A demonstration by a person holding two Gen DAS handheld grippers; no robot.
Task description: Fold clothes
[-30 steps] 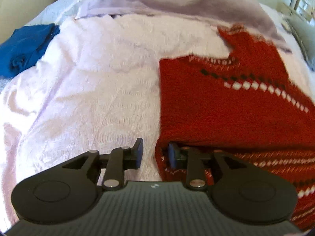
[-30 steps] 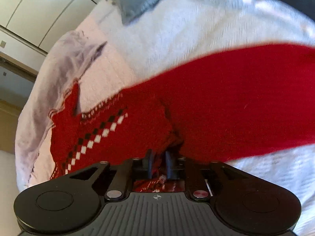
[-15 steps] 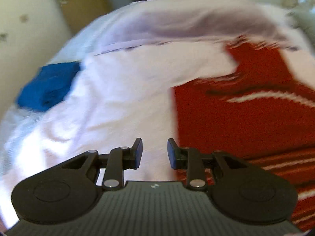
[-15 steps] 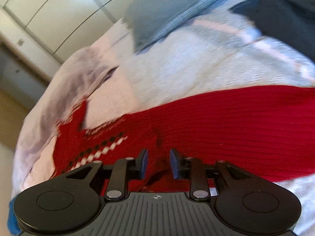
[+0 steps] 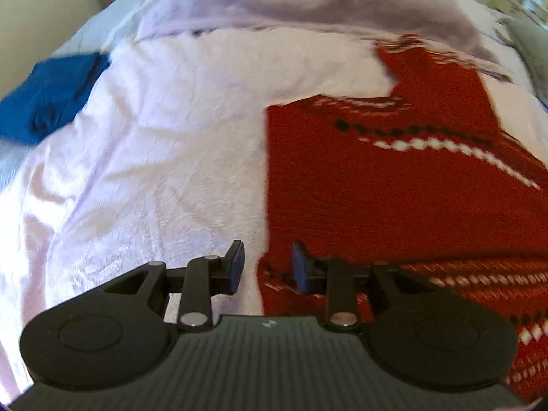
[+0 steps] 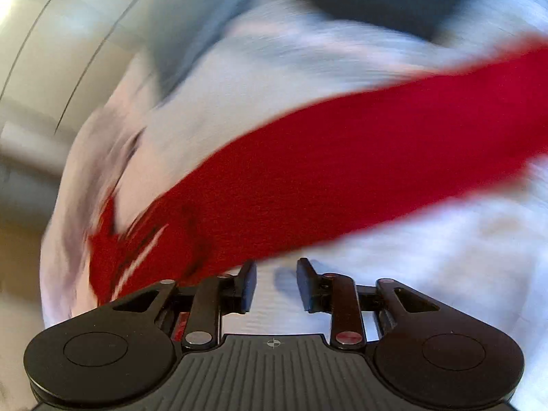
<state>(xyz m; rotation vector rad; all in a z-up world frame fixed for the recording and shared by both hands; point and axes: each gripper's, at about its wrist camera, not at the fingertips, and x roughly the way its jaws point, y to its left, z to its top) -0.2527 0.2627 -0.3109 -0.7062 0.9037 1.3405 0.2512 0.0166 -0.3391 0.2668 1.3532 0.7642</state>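
The red patterned sweater (image 5: 394,198) lies flat on the bed (image 5: 154,171). Left tongs (image 5: 267,267) stand apart, empty, over its near corner. Right tongs (image 6: 275,286), jaws just opening, hold nothing. Regrip the sleeve squarely before folding inward.

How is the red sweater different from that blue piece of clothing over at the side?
The red sweater lies spread flat with white and black diamond bands; the blue garment is plain and bunched in a heap. The sweater covers far more of the bed. Both rest on the pale bedcover.
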